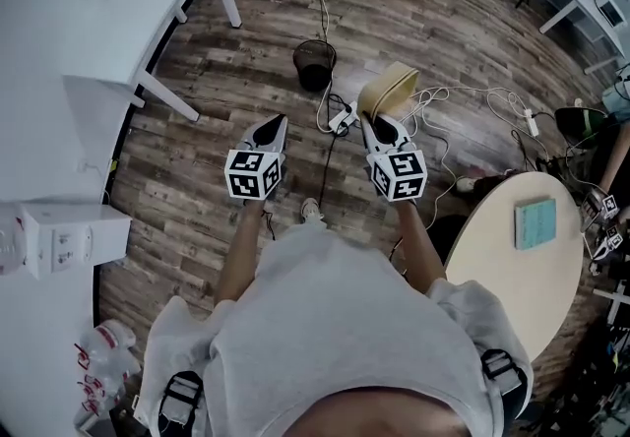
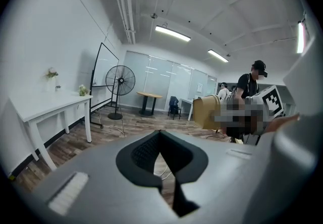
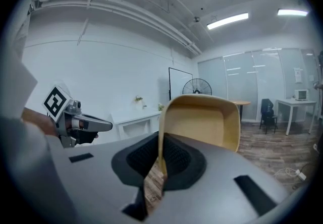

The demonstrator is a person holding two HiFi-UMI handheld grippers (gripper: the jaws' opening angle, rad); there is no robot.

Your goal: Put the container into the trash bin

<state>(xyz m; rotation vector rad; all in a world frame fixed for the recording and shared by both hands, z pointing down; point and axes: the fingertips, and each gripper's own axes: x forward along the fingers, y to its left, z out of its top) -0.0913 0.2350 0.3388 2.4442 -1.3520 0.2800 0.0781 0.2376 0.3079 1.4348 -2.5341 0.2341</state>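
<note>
— Grey-white shirt (image 1: 345, 327) at the near edge, then both arms reach out ahead. What do the grippers have?

— The left gripper (image 1: 277, 126) has its jaws pressed together with nothing between them. The right gripper (image 1: 380, 126) is clamped on the container (image 1: 389, 89) and pinches one thin side wall at the tray's left end.

— So the container is in the air, not in the bin?

— Yes. It sits just beyond the right jaws, above the wooden floor (image 1: 197, 169). The trash bin (image 1: 314, 62) stands farther off and a little to the left, well apart from it. A power strip (image 1: 343, 117) and white cables (image 1: 321, 10) lie on the floor near the bin.

— How should the person do the carry well?

— Probably by keeping the pinch firm, since one wall bears the whole tray. The person should step clear of the cables and bring the right gripper over the bin's mouth before letting go. The empty left gripper is best kept out of the way.

— Which way does the tray point?

— It stands on edge. Its hollow faces back toward the person and its base faces the far room. Its long axis seems to run roughly level, from the jaws out to the right. Tipped so a short end goes down first, it would likely slip into the round mouth. Held crosswise, it could catch on the rim.
</note>
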